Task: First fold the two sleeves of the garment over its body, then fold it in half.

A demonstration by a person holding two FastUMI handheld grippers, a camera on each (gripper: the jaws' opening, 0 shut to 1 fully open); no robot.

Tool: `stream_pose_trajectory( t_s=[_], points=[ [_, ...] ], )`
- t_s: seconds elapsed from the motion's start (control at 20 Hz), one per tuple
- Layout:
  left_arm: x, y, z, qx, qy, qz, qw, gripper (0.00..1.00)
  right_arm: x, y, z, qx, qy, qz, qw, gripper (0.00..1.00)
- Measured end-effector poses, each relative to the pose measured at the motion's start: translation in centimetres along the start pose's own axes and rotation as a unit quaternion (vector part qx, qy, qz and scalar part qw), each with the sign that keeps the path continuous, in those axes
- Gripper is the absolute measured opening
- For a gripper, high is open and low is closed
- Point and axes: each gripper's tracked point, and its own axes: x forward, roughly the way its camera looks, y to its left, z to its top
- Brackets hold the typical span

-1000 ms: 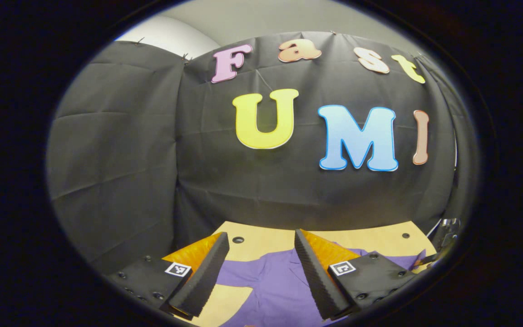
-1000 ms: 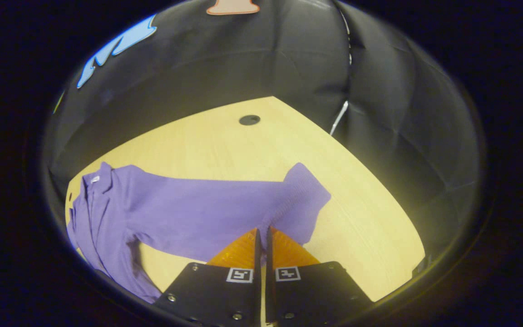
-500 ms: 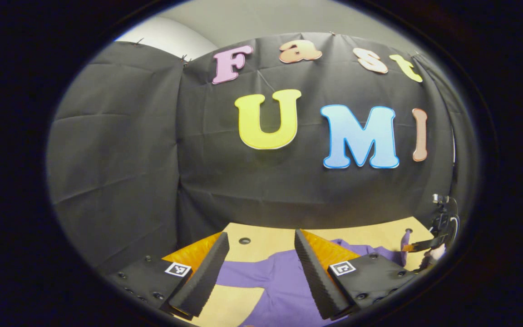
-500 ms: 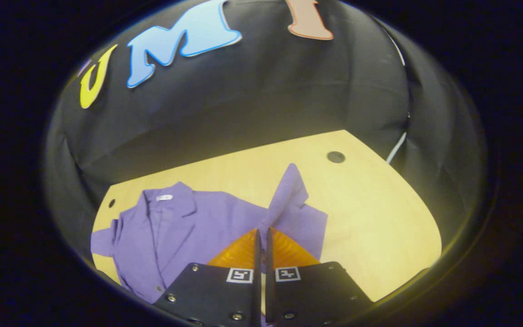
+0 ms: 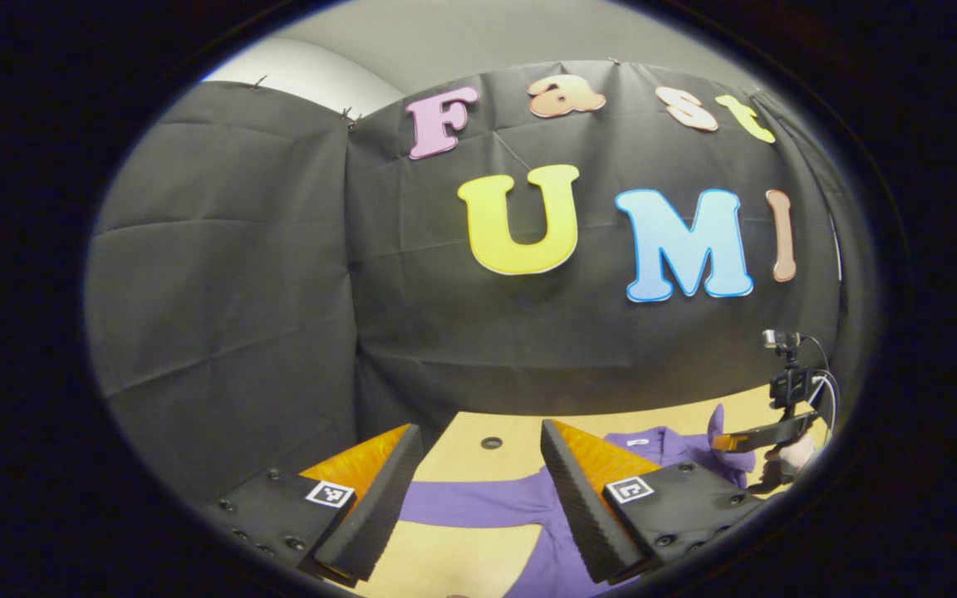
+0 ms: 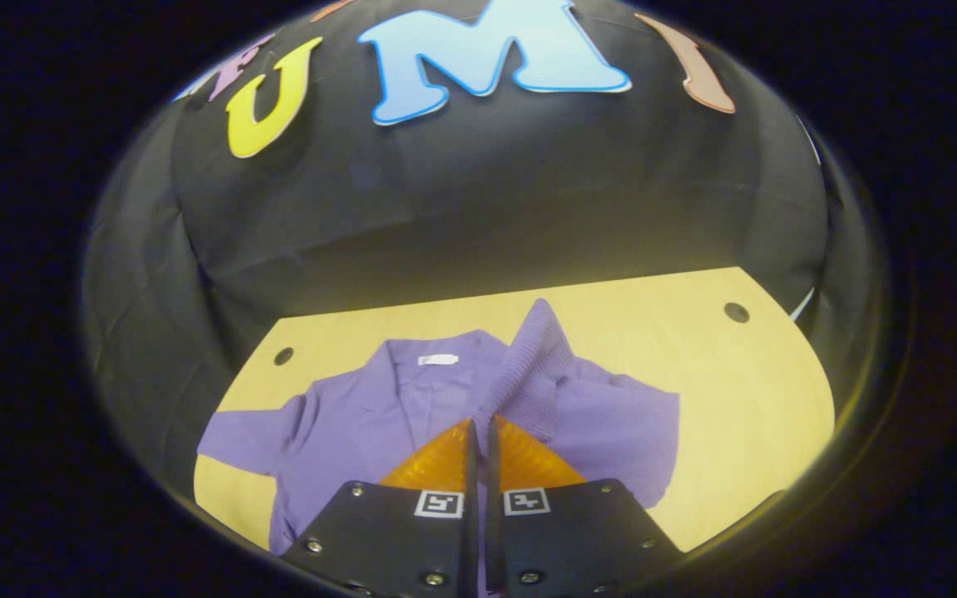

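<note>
The right gripper (image 6: 479,432) is pinched tight on the ribbed cuff (image 6: 532,365) of one sleeve of the soft purple knit garment with a collar (image 6: 412,407). A second ago that sleeve lay stretched out flat to the side. Now the cuff is lifted up and carried over the body, near the collar. So the first sleeve fold looks about half done: I think the cuff needs to be laid down on the body and let go.

The left gripper (image 5: 478,465) has its fingers wide apart and holds nothing. It hangs above the other purple sleeve (image 5: 478,504), which lies flat and straight out on the table. That sleeve is not folded yet.

The garment lies face up on a pale yellow wooden table (image 6: 694,349) with small dark round holes (image 6: 736,312) near its corners. Black cloth walls (image 5: 221,316) stand close around the table. A hand (image 5: 790,457) holds the far gripper at the right edge of the left gripper view.
</note>
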Motion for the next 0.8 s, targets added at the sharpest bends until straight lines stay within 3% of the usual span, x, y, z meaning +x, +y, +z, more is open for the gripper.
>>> stream_pose_trajectory(
  t_s=[0.35,0.8],
  points=[
    [-0.1,6.1,-1.0,0.016,0.002,0.025,1.000,0.97,1.5,10.3,-1.0,-0.041,0.009,0.052,0.998,0.04],
    [-0.8,10.9,-2.3,0.021,0.012,0.059,0.998,0.97,3.5,20.1,-3.7,-0.100,0.035,0.114,0.988,0.04]
  ],
)
